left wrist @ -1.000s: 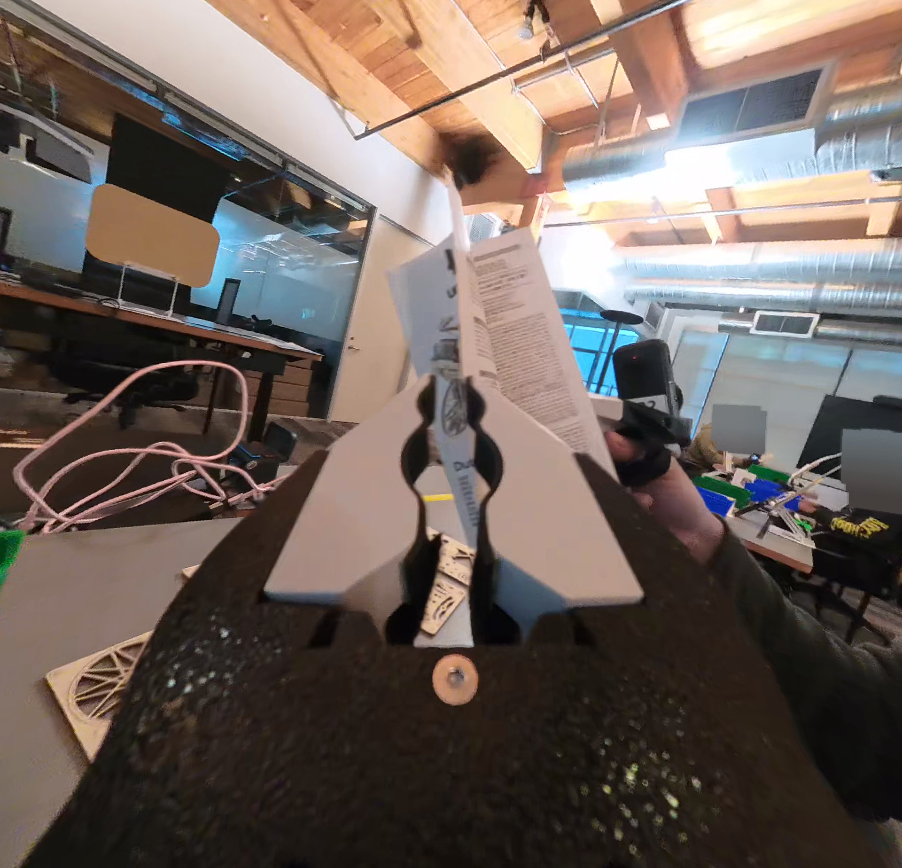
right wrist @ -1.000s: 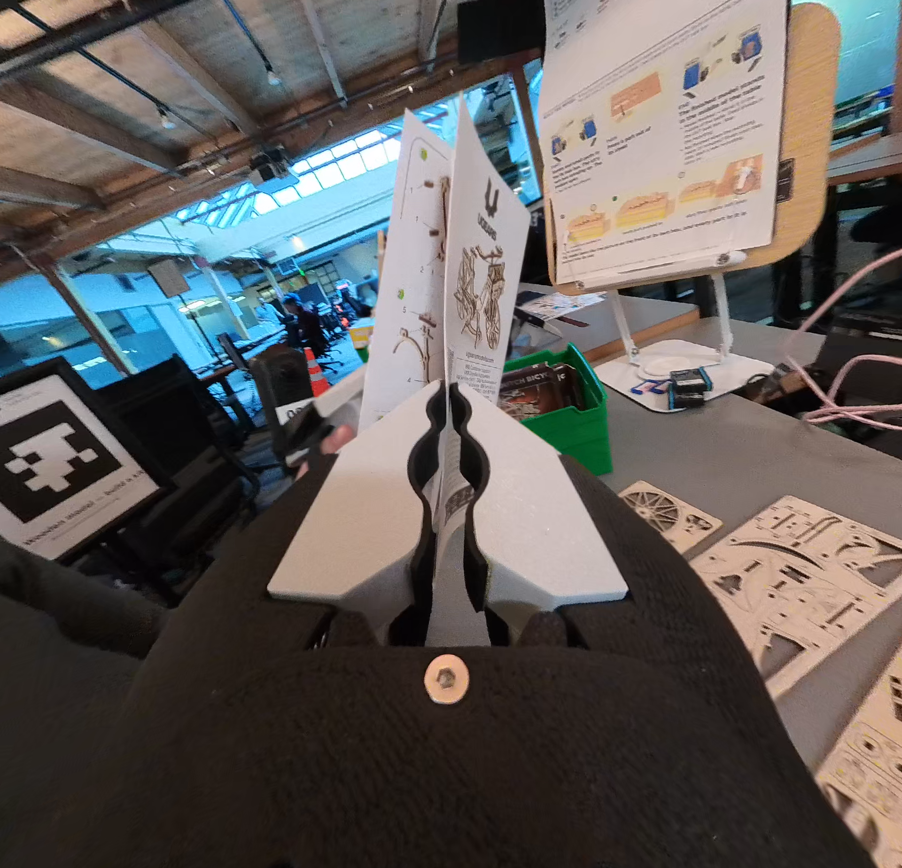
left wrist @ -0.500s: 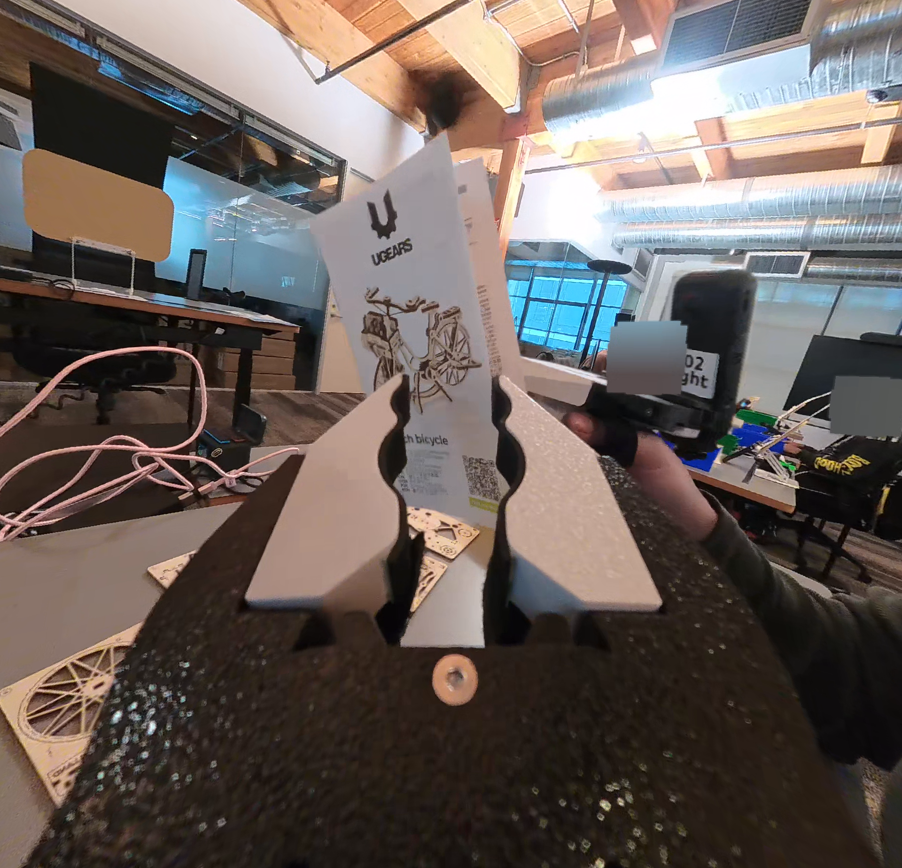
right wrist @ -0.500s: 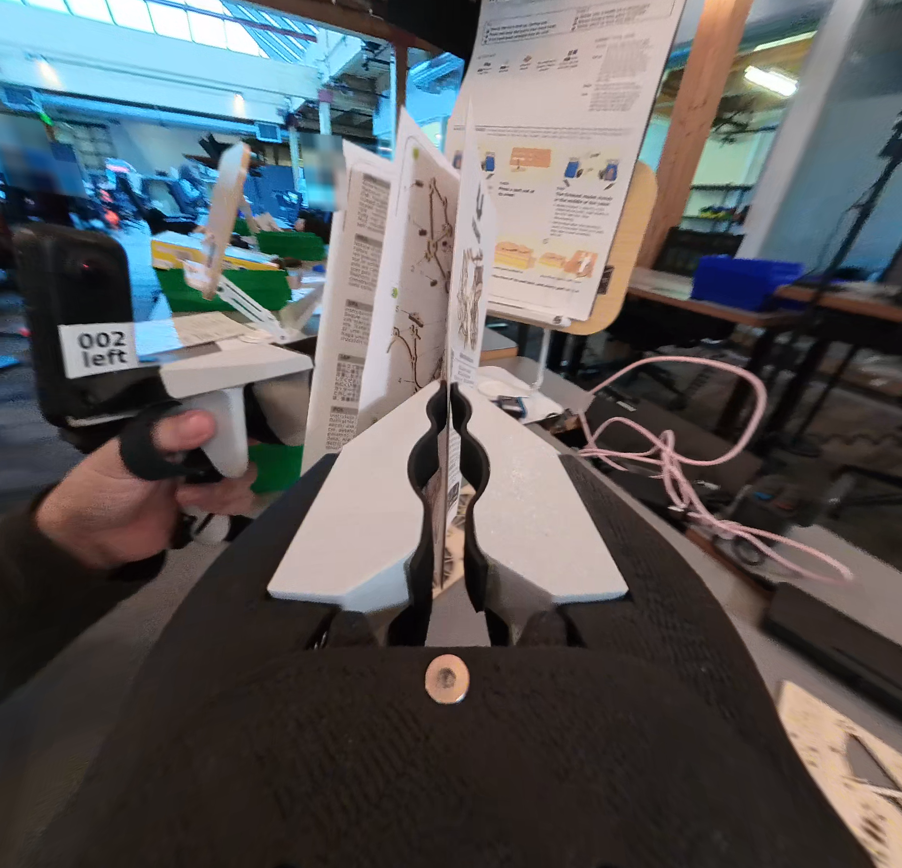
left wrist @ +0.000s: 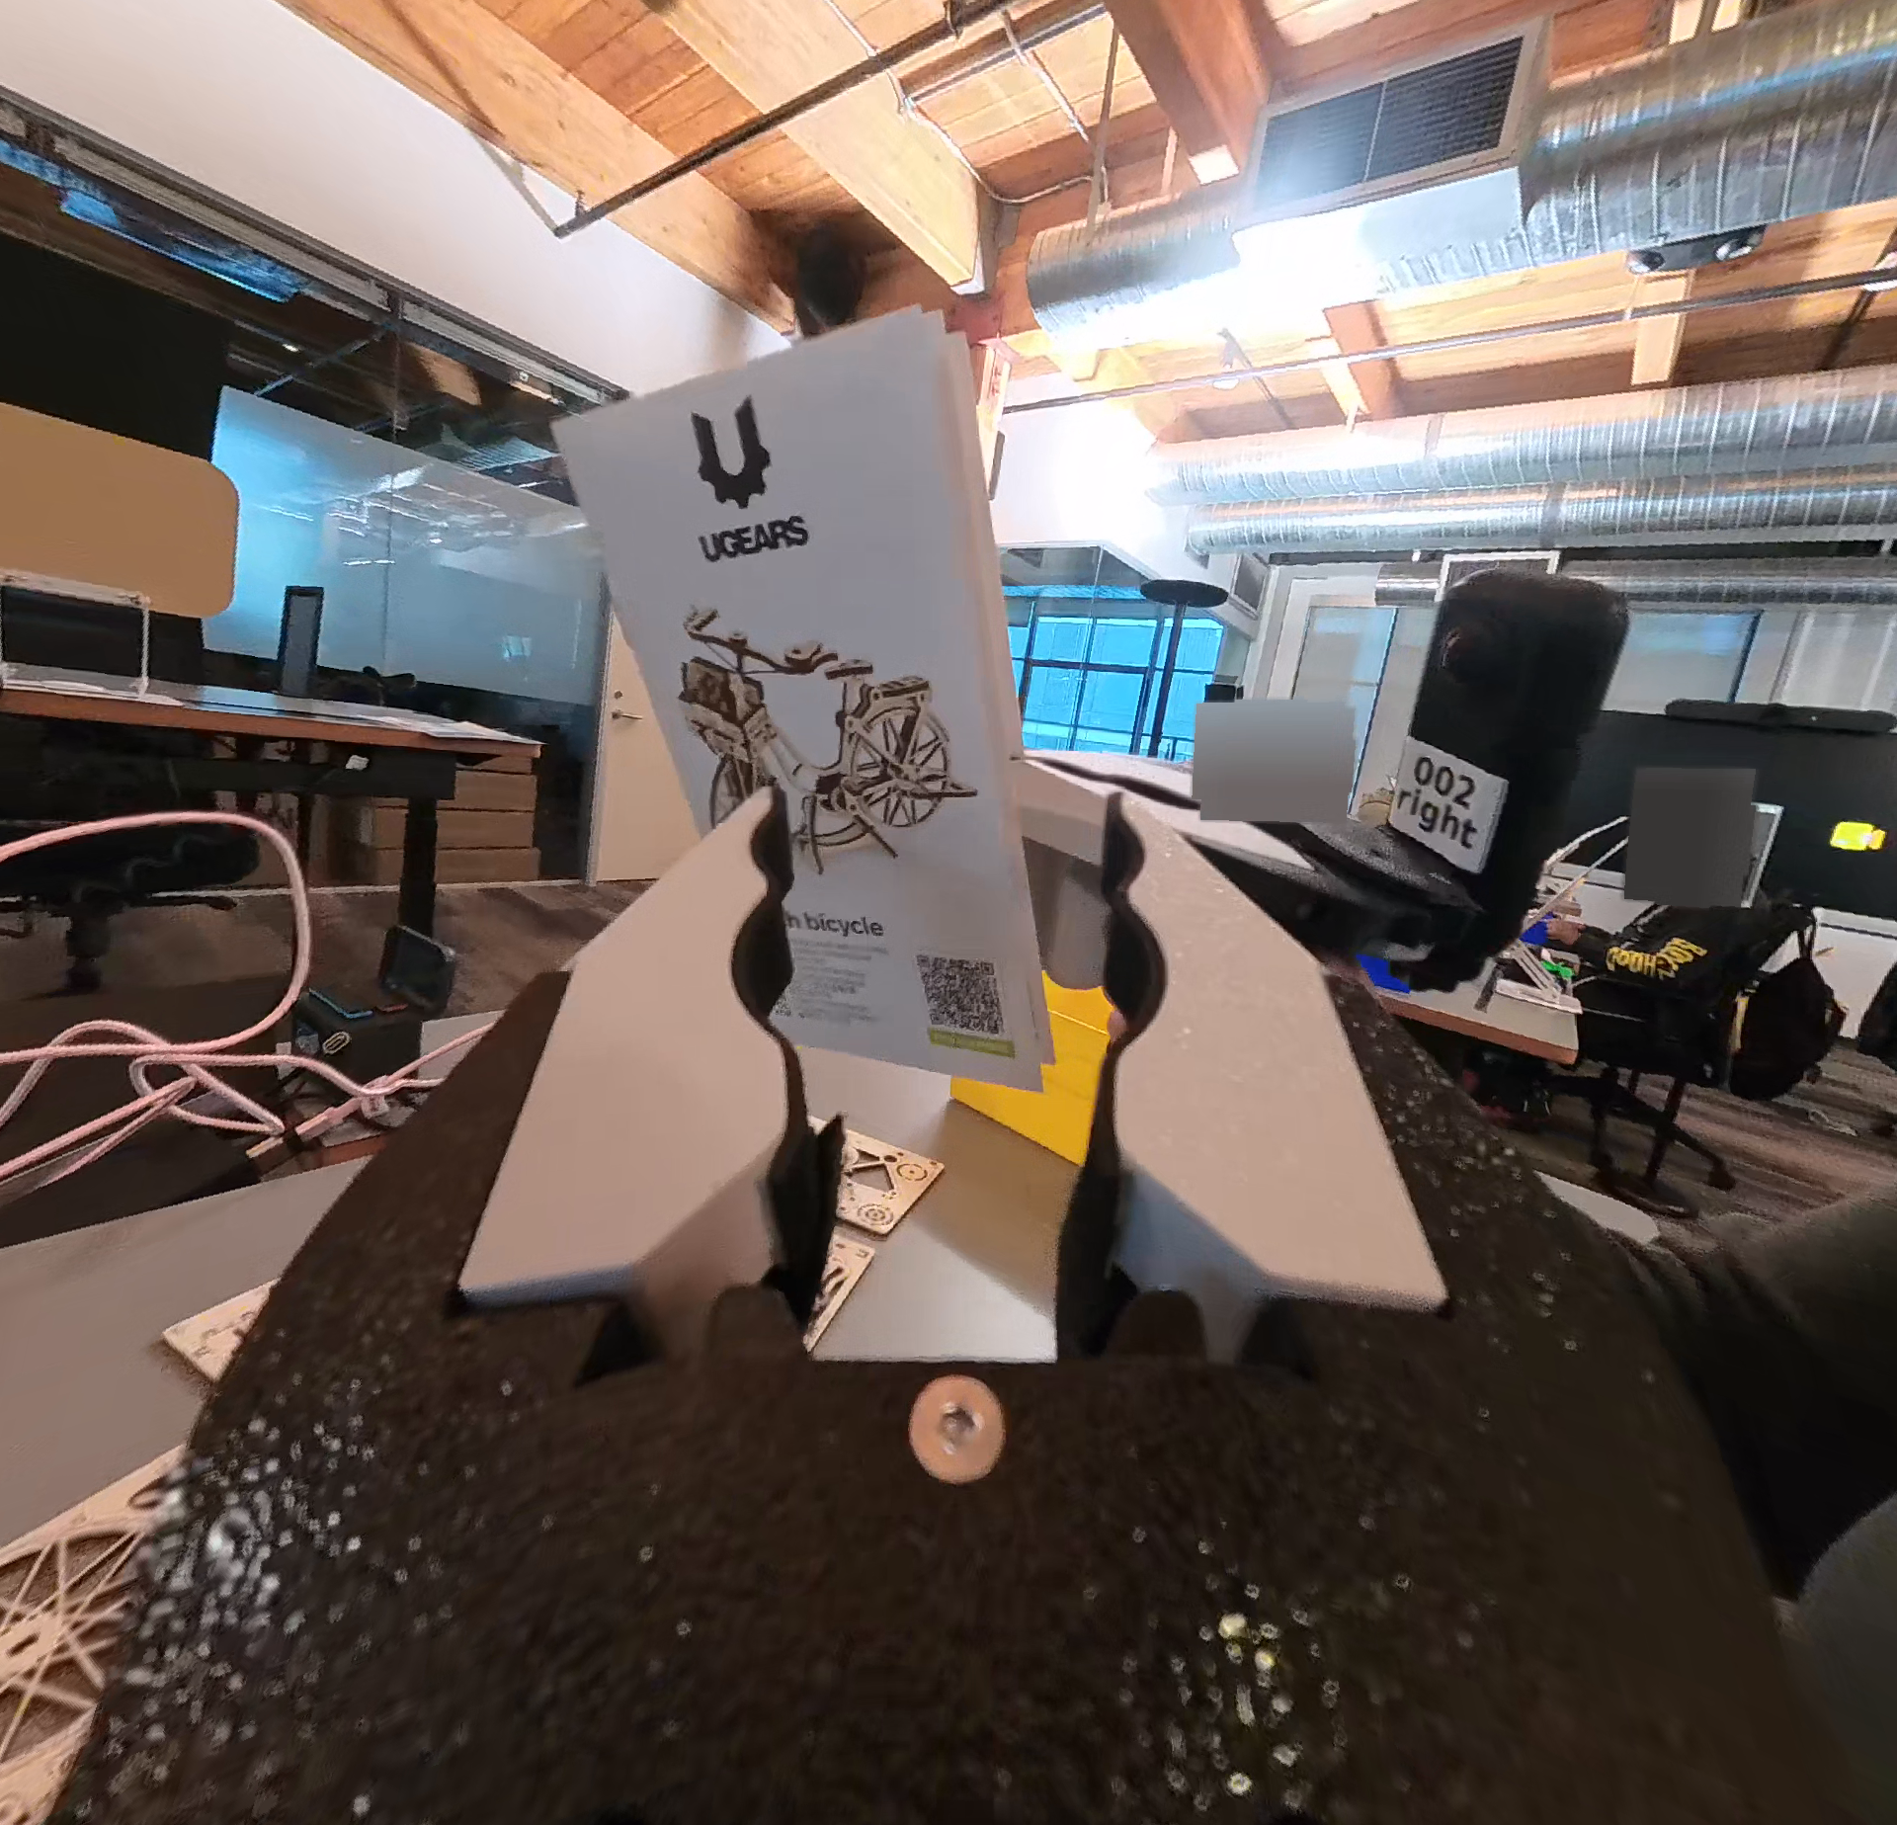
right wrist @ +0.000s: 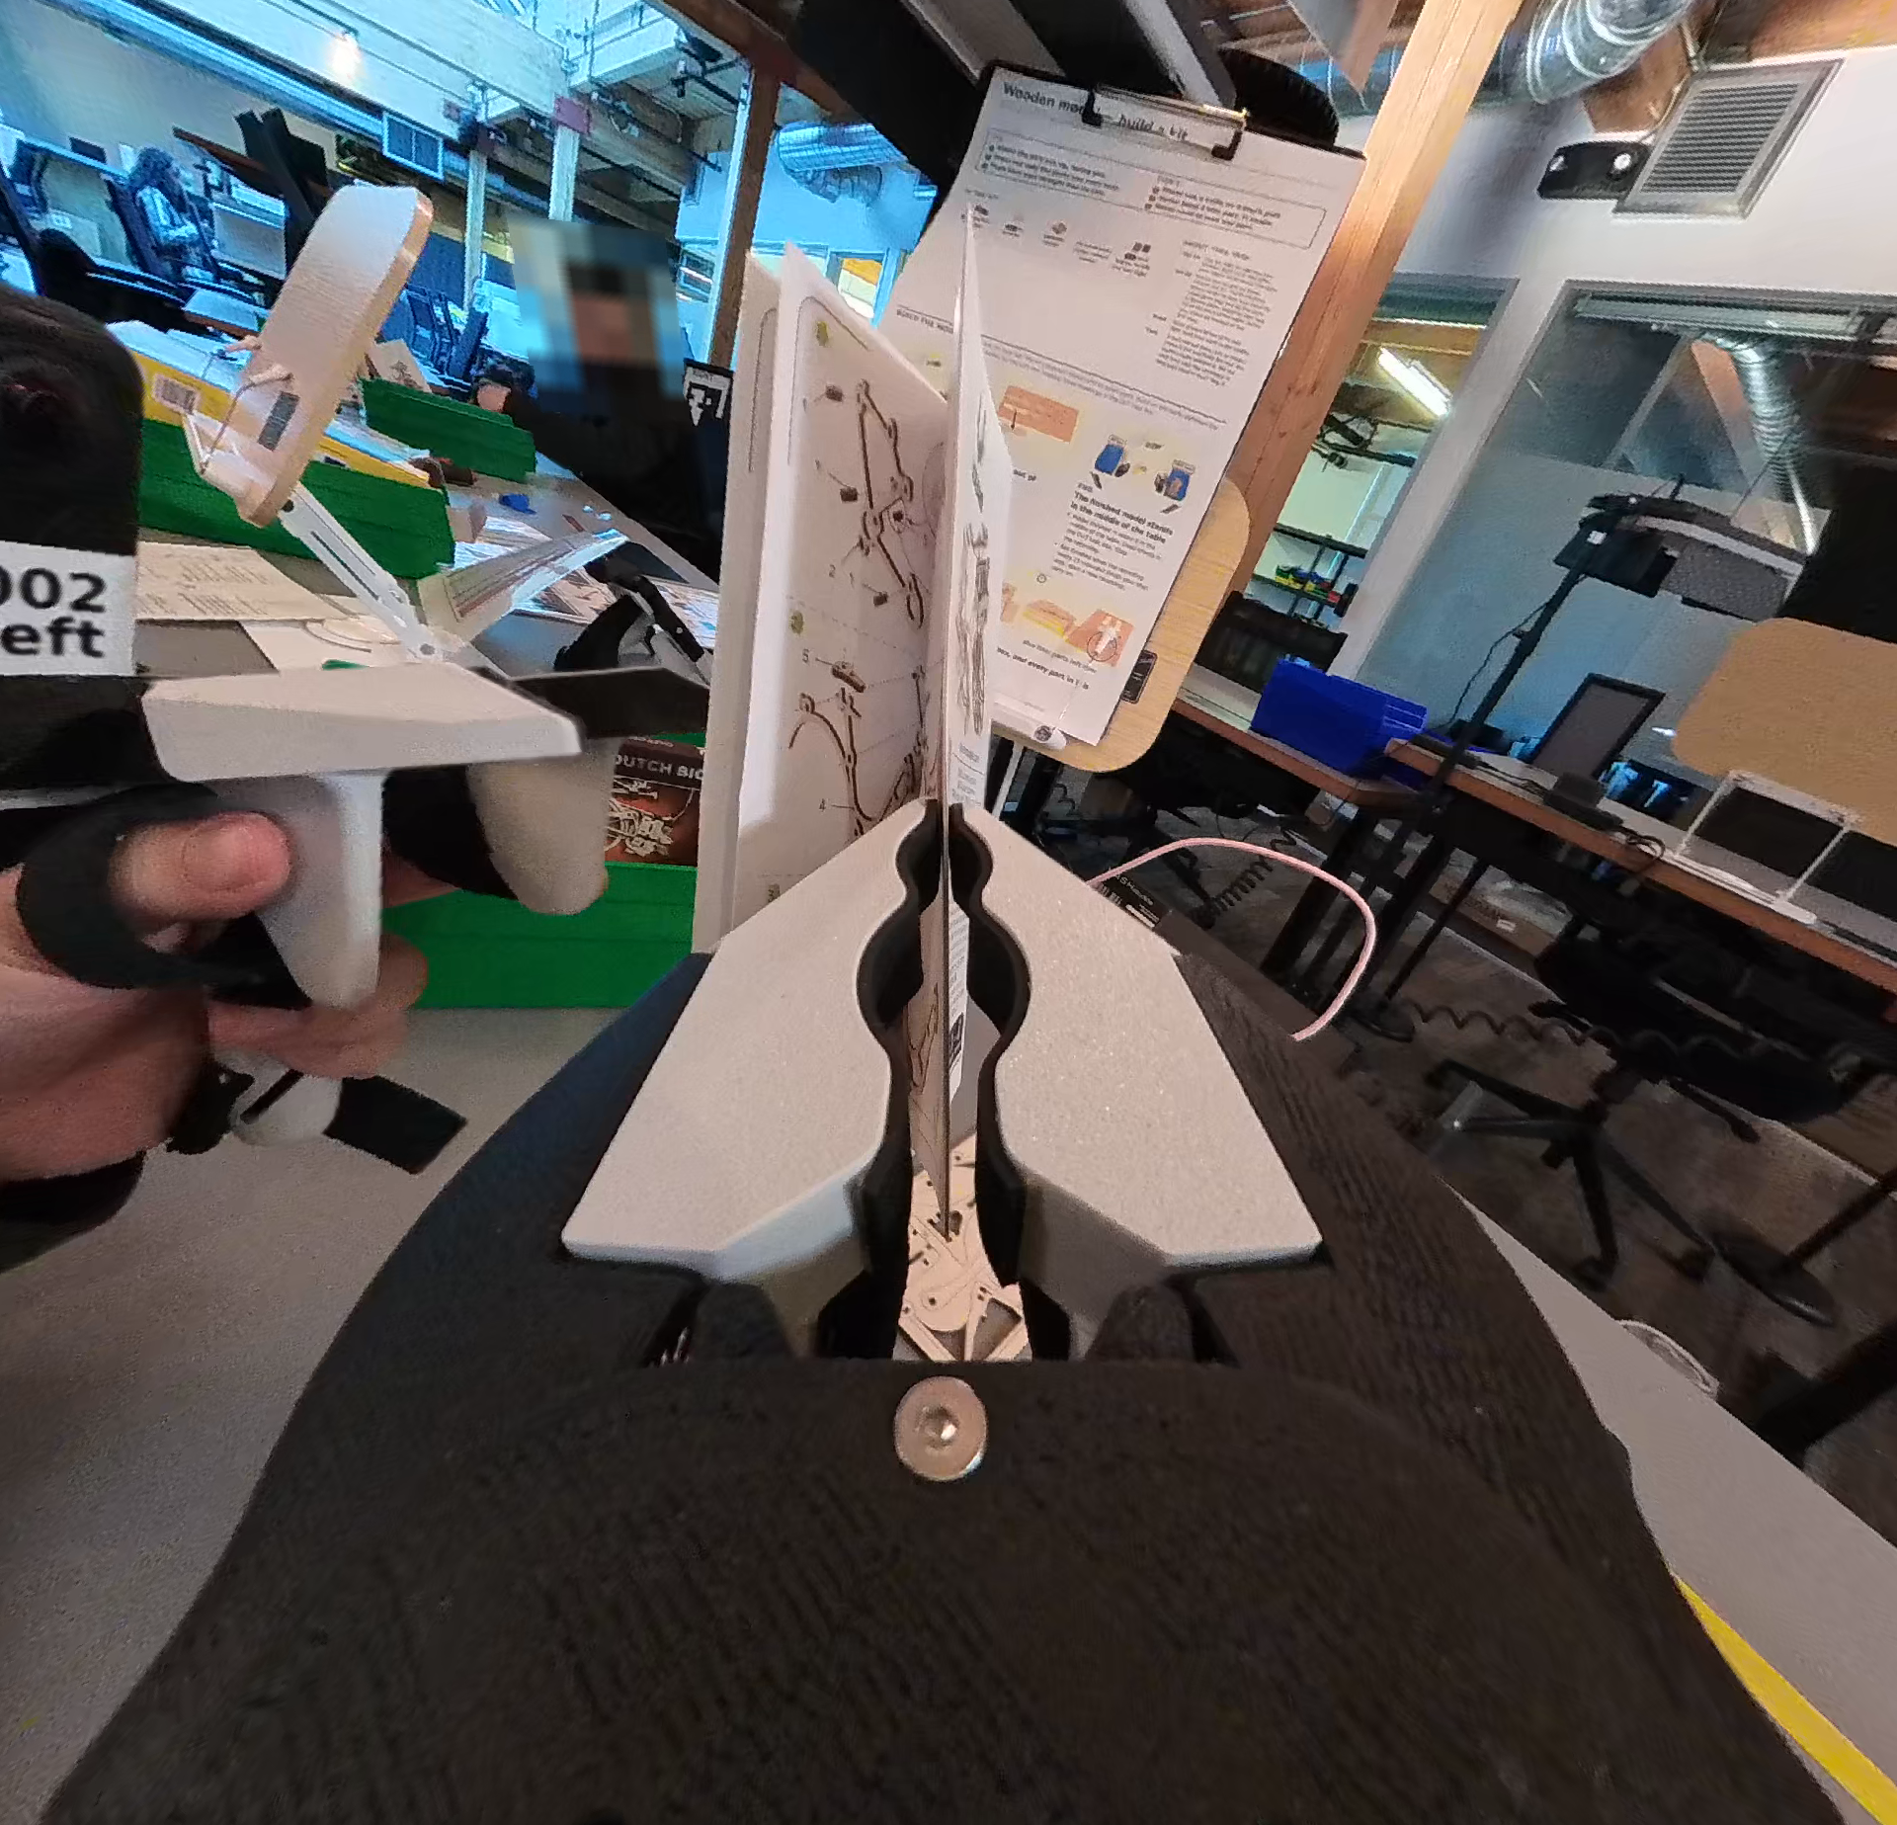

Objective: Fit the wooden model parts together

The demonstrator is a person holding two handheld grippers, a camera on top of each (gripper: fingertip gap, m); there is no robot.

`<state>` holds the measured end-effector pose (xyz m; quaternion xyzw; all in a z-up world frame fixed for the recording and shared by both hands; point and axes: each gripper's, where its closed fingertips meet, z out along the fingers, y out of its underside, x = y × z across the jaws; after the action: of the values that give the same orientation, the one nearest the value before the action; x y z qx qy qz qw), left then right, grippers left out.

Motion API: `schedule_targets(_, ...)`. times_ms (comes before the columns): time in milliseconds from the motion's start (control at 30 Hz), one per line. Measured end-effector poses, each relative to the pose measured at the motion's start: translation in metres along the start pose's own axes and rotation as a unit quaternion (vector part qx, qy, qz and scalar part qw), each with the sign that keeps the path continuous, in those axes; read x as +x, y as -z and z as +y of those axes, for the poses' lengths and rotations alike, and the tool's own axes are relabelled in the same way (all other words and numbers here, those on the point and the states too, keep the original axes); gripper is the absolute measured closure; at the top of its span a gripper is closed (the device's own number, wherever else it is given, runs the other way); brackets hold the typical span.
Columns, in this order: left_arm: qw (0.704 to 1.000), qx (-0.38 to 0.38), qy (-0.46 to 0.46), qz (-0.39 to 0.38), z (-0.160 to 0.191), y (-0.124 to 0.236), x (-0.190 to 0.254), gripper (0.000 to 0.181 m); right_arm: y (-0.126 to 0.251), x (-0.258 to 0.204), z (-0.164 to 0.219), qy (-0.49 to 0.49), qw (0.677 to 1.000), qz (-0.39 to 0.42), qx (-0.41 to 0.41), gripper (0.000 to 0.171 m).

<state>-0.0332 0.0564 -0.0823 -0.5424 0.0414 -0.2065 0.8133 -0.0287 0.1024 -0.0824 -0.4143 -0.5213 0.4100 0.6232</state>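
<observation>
Above the table: white folded instruction booklet (right wrist: pixel 873 585), pinched in right gripper (right wrist: pixel 942 954).
Left gripper (left wrist: pixel 939 965): jaws apart, empty.
Pale laser-cut wooden sheets (left wrist: pixel 62 1611): flat on grey table (left wrist: pixel 92 1365).
Advice: regrip booklet gently, avoid creasing.

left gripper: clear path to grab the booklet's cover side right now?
Probably yes. The left gripper is open and the booklet, pinched by the right gripper, hangs just beyond its fingertips, nothing between.

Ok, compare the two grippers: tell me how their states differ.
1. The left gripper is open with a wide gap between its fingers; the right gripper is shut.
2. The right gripper clamps the booklet by its edge; the left gripper holds nothing, and the booklet stands beyond its fingers.
Shared: both have grey fingers on black bodies, and both are raised above the table.
</observation>
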Motion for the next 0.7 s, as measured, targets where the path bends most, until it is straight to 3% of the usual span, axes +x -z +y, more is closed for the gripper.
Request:
schedule_targets(33, 1.000, -0.001, -0.003, 0.000, 0.001, -0.002, 0.001, 0.122, 0.000, -0.001, -0.001, 0.000, 1.000, -0.001, 0.001, 0.171)
schedule_targets(233, 1.000, -0.007, -0.009, 0.002, 0.005, -0.009, 0.005, 0.125, 0.002, -0.004, -0.005, 0.002, 1.000, -0.006, 0.006, 0.171)
schedule_targets(433, 1.000, -0.005, -0.019, 0.005, 0.005, -0.009, 0.007, 0.152, 0.003, -0.006, -0.008, -0.017, 1.000, -0.022, 0.013, 0.171)
schedule_targets(600, 1.000, 0.007, -0.025, 0.005, 0.001, -0.003, 0.007, 0.169, 0.004, -0.005, -0.010, -0.095, 0.993, -0.064, 0.025, 0.171)
schedule_targets(700, 0.994, -0.003, -0.096, -0.046, -0.002, 0.002, -0.001, 0.181, 0.003, -0.004, -0.008, -0.180, 0.977, -0.110, 0.033, 0.171)
